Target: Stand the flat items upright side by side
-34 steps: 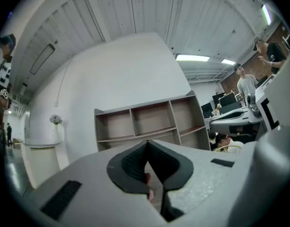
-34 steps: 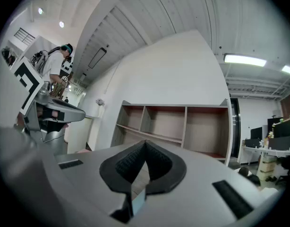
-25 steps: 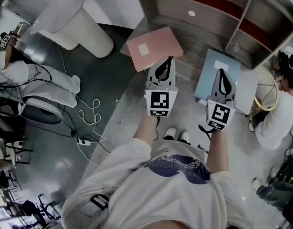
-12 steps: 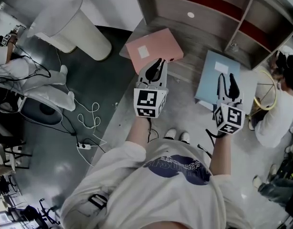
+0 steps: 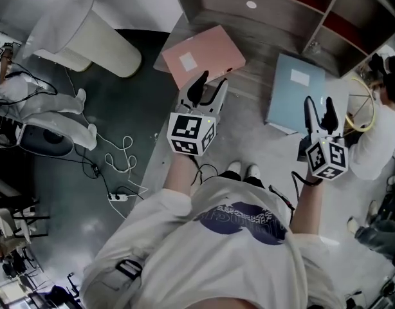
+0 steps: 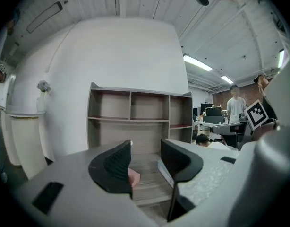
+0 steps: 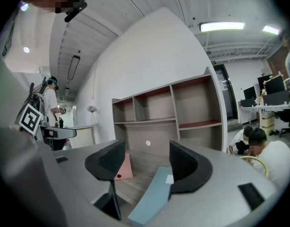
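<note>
The left claw (image 5: 210, 85) and right claw (image 5: 318, 105) have just spread, nothing between them, each lined up on its own flat-lying item, the pink folder (image 5: 197, 55) by the wooden floor's (image 5: 252, 53) left edge and the blue folder (image 5: 297, 92) to its right, presumably to grip one apiece.

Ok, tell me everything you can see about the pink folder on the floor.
The pink folder is thin, flat and rectangular, with a white label on top and a small dark red dot near one edge. It lies flat, skewed, on the wood-plank floor before the shelf unit; nothing else seems to touch it.
</note>
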Demonstrator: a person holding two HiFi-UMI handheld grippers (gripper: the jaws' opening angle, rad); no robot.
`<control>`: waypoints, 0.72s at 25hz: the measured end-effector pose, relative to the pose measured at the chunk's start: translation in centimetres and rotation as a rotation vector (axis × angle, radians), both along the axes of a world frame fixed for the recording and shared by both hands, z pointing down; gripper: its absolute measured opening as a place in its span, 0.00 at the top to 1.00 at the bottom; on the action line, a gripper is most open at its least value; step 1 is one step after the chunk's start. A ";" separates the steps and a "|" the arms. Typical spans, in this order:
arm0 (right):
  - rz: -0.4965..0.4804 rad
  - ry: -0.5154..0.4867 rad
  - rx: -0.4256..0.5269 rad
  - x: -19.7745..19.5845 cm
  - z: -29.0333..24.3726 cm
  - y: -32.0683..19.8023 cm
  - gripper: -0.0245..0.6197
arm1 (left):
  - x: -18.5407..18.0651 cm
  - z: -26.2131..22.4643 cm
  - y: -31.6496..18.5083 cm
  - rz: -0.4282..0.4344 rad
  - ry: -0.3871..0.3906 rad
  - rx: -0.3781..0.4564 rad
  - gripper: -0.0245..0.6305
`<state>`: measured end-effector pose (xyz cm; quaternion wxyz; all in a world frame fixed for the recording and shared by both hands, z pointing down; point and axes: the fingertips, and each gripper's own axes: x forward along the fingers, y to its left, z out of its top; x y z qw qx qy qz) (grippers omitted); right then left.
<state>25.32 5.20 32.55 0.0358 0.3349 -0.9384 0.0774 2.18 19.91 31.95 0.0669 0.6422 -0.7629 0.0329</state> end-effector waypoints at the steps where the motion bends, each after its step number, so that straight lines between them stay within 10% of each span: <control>1: 0.007 -0.004 -0.017 0.3 0.2 -0.1 0.54 | 0.0 0.4 -0.2 0.012 0.006 -0.009 0.68; 18: 0.087 0.120 -0.326 12.1 12.2 -6.4 0.52 | 4.4 10.7 -3.7 0.090 0.060 -0.265 0.68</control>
